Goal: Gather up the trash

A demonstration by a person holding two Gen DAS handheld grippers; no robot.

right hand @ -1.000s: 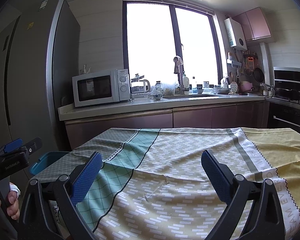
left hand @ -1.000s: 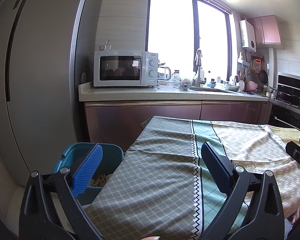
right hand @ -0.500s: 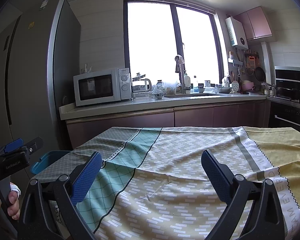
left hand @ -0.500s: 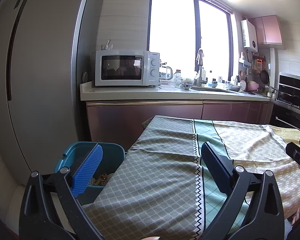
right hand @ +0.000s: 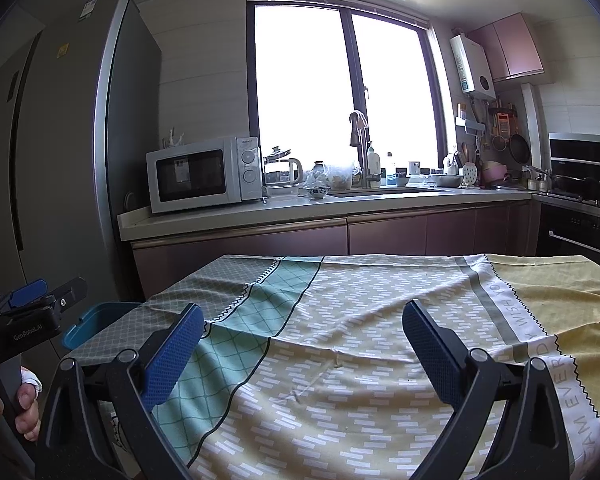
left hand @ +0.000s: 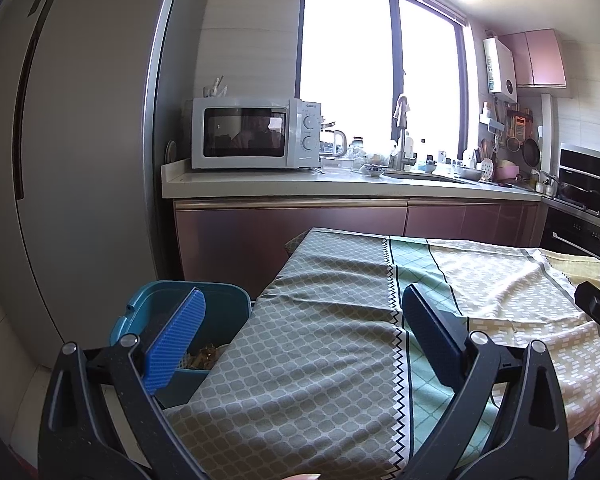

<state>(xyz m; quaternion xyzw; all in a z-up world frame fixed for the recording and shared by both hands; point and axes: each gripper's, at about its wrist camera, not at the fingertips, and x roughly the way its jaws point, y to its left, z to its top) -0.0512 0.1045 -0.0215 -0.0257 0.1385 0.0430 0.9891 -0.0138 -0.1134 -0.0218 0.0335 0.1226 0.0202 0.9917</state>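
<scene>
A blue trash bin point(left hand: 220, 304) stands on the floor at the table's left end, with brownish scraps point(left hand: 204, 358) inside; its rim also shows in the right wrist view point(right hand: 96, 320). My left gripper point(left hand: 300, 320) is open and empty, held above the table's left edge next to the bin. My right gripper point(right hand: 300, 332) is open and empty above the middle of the patterned tablecloth point(right hand: 360, 340). No loose trash shows on the cloth.
A grey fridge point(left hand: 72, 160) stands left of the bin. Behind the table runs a counter point(left hand: 340, 184) with a white microwave point(left hand: 256, 134), kettle, sink and dishes. An oven point(right hand: 580, 232) is at the right. The left gripper's body shows in the right wrist view point(right hand: 24, 316).
Both views have shifted slightly, the left one a little rightward and the right one a little upward. Both grippers stay open and empty.
</scene>
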